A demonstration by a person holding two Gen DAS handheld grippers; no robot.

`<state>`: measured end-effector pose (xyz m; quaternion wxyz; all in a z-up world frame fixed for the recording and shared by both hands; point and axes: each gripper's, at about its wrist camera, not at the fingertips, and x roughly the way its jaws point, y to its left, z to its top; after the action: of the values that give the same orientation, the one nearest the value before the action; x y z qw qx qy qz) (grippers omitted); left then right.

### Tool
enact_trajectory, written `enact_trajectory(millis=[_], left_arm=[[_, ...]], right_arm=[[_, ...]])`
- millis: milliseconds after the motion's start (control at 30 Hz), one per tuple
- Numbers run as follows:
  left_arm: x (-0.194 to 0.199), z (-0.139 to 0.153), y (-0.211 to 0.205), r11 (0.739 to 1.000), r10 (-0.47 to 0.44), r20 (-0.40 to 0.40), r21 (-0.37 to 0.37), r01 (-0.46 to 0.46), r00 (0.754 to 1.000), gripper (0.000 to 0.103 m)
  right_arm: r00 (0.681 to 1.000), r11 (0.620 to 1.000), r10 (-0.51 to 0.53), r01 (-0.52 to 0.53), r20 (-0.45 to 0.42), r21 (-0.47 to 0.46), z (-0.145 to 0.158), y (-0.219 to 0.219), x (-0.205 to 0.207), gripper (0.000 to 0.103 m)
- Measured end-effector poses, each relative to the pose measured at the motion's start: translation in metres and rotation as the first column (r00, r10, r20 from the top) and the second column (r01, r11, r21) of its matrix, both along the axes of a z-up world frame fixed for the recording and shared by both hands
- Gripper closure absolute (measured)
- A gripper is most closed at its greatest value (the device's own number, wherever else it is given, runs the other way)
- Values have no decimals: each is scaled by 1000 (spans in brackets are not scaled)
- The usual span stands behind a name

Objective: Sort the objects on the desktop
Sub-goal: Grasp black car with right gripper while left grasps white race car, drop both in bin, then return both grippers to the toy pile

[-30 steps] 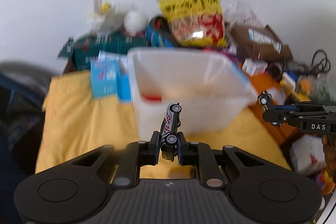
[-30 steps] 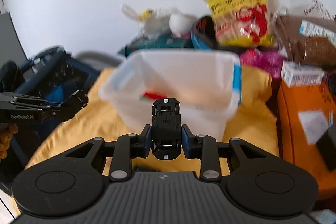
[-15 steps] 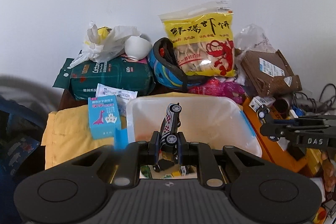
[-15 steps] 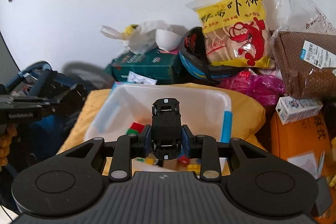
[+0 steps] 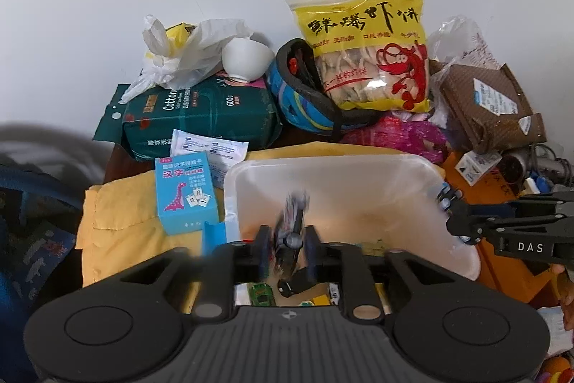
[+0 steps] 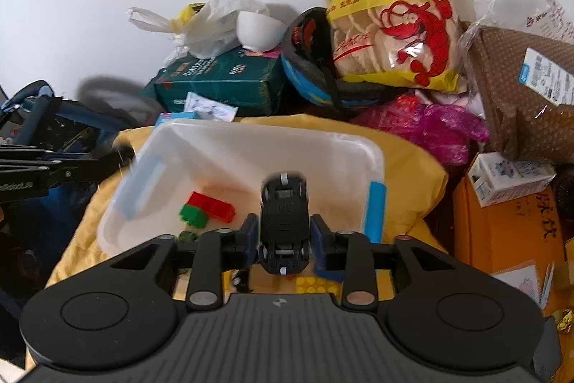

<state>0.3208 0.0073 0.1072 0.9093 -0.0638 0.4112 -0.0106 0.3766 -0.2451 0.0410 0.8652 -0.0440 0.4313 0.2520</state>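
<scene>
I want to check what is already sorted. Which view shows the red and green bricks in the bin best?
The right wrist view: the red brick and green brick lie in plain sight on the white bin floor. In the left wrist view the left gripper and its blurred toy car hide them.

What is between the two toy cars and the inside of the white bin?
Nothing visible. The right hand-held gripper holds the black toy car over the open white bin, and the left hand-held gripper holds its blurred toy car there too. Only bricks lie inside.
</scene>
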Motion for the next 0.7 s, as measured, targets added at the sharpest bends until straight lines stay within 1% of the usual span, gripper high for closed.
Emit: enact_trajectory(millis=[33,67,167,233,367,433,500,567,633,700], left_arm=[[0,-1,-1,1000,9,-1,15,-9,1000,46],[-3,-3,-3,999,15,7,34,-15,1000,40],[-12,-11,-4,999,1,11,51,-1,1000,40],[-24,-18,-7,999,-15,22,51,13,1000,40],[-66,-41,-19,997,-60,41,53,58,997,40],[-91,-59,-27,996,-75,42,50,73,996,40],[-108,-79,-34,995,-89,19,49,88,996,40],[-119,-105,-40,995,-91,-25,49,92,996,40],[-123,-129,-43,997,-76,-88,28,79,993,40],[-124,-143,-43,998,-60,-110,6,61,992,41]], right_arm=[[1000,1000,-6,6,7,-6,-2,0,0,45],[1000,1000,-8,8,12,-6,-3,-1,-1,45],[1000,1000,-11,10,13,15,-8,-6,-7,45],[1000,998,-4,3,26,56,-9,-11,-19,46],[996,993,47,-56,79,108,-14,-19,-68,46],[993,989,74,-85,87,122,-25,-22,-98,45],[991,987,111,-120,78,110,-44,-23,-127,45],[988,986,143,-147,54,78,-68,-22,-149,45],[982,982,187,-187,19,31,-93,-17,-165,46],[971,971,238,-238,1,-24,-114,-12,-177,47]])
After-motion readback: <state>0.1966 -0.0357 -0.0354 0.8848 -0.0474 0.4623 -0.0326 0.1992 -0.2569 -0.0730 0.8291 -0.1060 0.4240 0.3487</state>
